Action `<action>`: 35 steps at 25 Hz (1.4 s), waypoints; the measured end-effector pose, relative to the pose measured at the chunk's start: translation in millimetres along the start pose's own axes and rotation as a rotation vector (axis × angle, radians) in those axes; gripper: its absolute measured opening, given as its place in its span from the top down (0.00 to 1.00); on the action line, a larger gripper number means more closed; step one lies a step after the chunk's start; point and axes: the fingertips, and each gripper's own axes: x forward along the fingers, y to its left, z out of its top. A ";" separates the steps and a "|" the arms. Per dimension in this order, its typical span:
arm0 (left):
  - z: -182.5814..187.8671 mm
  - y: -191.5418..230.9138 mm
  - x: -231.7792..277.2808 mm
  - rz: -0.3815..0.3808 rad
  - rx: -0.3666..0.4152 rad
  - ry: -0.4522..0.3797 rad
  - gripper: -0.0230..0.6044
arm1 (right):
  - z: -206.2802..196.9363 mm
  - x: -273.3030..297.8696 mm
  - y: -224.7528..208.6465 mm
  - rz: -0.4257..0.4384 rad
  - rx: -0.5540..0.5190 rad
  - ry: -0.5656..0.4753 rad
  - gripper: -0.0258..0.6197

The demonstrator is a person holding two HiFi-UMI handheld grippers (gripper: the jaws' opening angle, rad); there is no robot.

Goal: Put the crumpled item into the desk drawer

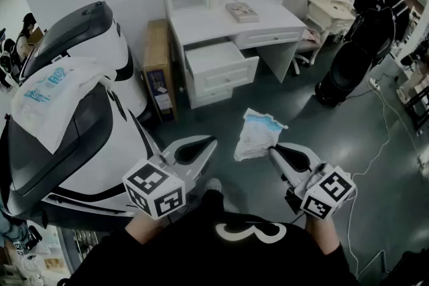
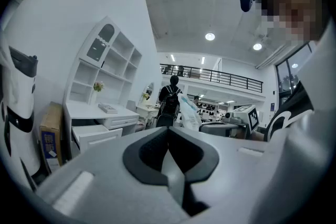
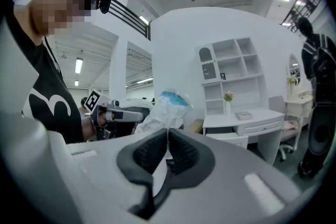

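Observation:
The crumpled item [image 1: 257,135] is a white plastic bag with blue print. It hangs in the air above the dark floor, in front of the white desk [image 1: 221,22]. My right gripper [image 1: 272,152] is shut on its lower right corner, and in the right gripper view the bag [image 3: 167,106] rises just past the closed jaws [image 3: 167,140]. The desk's left drawer [image 1: 216,58] stands pulled open, farther ahead and to the left of the bag. My left gripper [image 1: 206,143] is level with the right one, left of the bag, shut and holding nothing; its jaws [image 2: 168,129] meet.
A large white and black machine [image 1: 80,117] with another plastic bag [image 1: 50,94] on it fills the left. A cardboard box [image 1: 158,67] leans beside the desk. A book [image 1: 242,11] lies on the desktop. A person in black [image 1: 379,0] with a dark bag [image 1: 345,74] stands at the right.

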 end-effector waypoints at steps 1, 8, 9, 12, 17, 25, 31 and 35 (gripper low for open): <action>1.0 -4.8 0.6 -0.004 0.004 0.001 0.95 | 1.8 -5.2 -0.7 -0.004 0.000 -0.002 0.94; 3.7 -18.9 11.3 -0.027 0.024 0.017 0.95 | 8.4 -20.3 -10.7 -0.025 0.012 -0.028 0.94; 3.3 -18.6 13.8 -0.030 0.024 0.021 0.95 | 9.0 -20.1 -13.3 -0.027 0.014 -0.032 0.94; 3.4 -13.7 23.6 -0.035 0.023 0.028 0.95 | 10.4 -15.9 -24.3 -0.034 0.026 -0.040 0.94; -1.0 0.9 42.7 -0.041 0.015 0.051 0.95 | 1.8 -1.6 -42.0 -0.035 0.038 -0.013 0.94; -3.6 55.2 91.0 -0.042 -0.013 0.084 0.95 | -3.2 44.9 -98.0 -0.029 0.081 0.005 0.94; 1.4 120.1 140.8 -0.045 -0.038 0.127 0.95 | -6.3 104.0 -157.8 -0.033 0.125 0.030 0.94; 12.3 171.7 180.8 -0.051 -0.059 0.149 0.95 | -6.0 149.1 -202.6 -0.043 0.148 0.065 0.94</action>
